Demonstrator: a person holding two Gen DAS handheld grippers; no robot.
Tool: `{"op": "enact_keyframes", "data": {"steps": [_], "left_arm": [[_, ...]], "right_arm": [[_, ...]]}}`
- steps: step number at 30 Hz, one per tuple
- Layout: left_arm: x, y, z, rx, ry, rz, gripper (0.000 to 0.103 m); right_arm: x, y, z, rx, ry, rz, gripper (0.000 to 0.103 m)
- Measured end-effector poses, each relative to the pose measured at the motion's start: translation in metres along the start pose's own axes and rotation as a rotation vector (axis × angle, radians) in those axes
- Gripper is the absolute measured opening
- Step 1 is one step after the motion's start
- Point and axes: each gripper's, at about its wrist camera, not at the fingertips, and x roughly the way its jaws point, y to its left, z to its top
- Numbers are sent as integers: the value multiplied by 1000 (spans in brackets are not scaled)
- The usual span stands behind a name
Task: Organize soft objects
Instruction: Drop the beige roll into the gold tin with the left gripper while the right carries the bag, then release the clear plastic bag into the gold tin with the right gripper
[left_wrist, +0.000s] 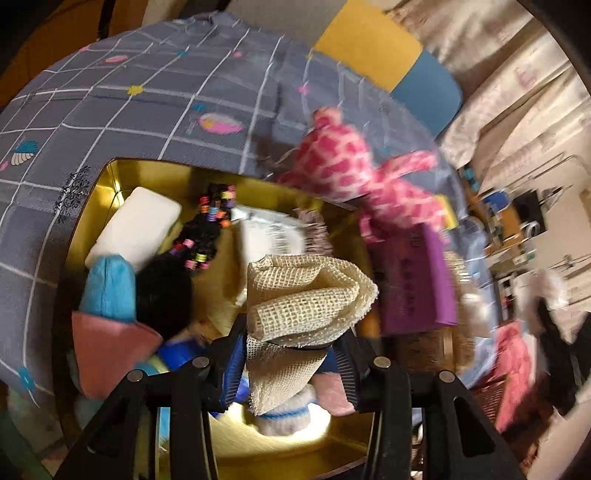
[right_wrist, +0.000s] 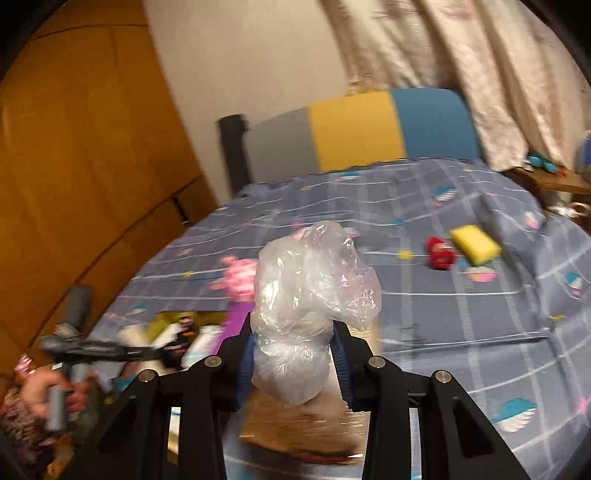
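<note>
the task looks partly done: ahead of the left hand-held gripper (left_wrist: 291, 354), pinching a cream woven mesh cloth (left_wrist: 306, 295), a gold tin box (left_wrist: 110, 177) holds several soft things, while the right hand-held gripper (right_wrist: 293, 354) pinches a crumpled clear plastic bag (right_wrist: 314, 280), with a yellow sponge (right_wrist: 476, 243) and a red soft toy (right_wrist: 439, 253) loose on the bed beyond it.

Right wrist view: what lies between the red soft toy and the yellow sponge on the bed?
Only bare checked bedsheet; red toy and yellow sponge sit nearly adjacent.

Blurred purple box (left_wrist: 413, 280) label, unreadable.
</note>
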Motion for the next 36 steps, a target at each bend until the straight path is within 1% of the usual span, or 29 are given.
{"op": "enact_keyframes", "data": {"steps": [2,3,5,6,7,8,9,10,11,13,14,16,18,21,23,25,26,27,28,30,33,36], "left_arm": [[12,5,6,9,31,43,49],[20,7,11,22,49,75,54],[33,9,17,53,73,129,55],[38,10,19,62,85,163,56],[38,11,21,59,84,181,57],[37,12,22,53,82,176,58],[33,14,23,39,78,147,64],[26,16,24,25,65,101,68],[19,17,24,16,52,69,68],[2,18,23,13,12,34,68],[-5,19,23,10,-9,30,68],[-31,27,17,-14,-92,22,68],[-51,36,12,-47,-156,19,68],[-80,56,3,-96,-251,41,67],[-93,70,-1,-134,-282,53,67],[-103,83,-9,-173,-301,58,67],[-106,89,-11,-186,-308,58,67],[-108,95,-15,-198,-313,65,67],[-110,99,-18,-208,-317,72,67],[-112,105,-22,-220,-319,68,67],[-110,109,-27,-244,-314,48,67],[-107,106,-31,-253,-313,23,67]], "right_arm": [[6,25,-5,-27,17,40,38],[8,34,-8,-37,26,56,38],[18,58,-17,-66,62,95,38],[24,68,-22,-77,82,111,38],[28,76,-27,-85,96,123,38],[35,87,-33,-97,119,142,38],[41,96,-39,-110,144,160,38],[47,102,-43,-120,163,173,38],[55,113,-50,-135,190,190,38],[69,130,-62,-167,247,235,38],[77,142,-70,-193,280,259,38],[96,166,-83,-250,351,292,38],[114,184,-96,-286,414,326,38],[135,203,-110,-336,474,358,39],[147,215,-117,-365,497,368,41],[154,224,-126,-384,521,366,41],[159,226,-127,-386,535,361,43],[164,226,-131,-380,555,359,48],[165,227,-134,-371,567,356,55],[169,222,-134,-341,578,339,61],[159,209,-129,-291,559,343,62],[135,193,-114,-250,482,346,64]]}}
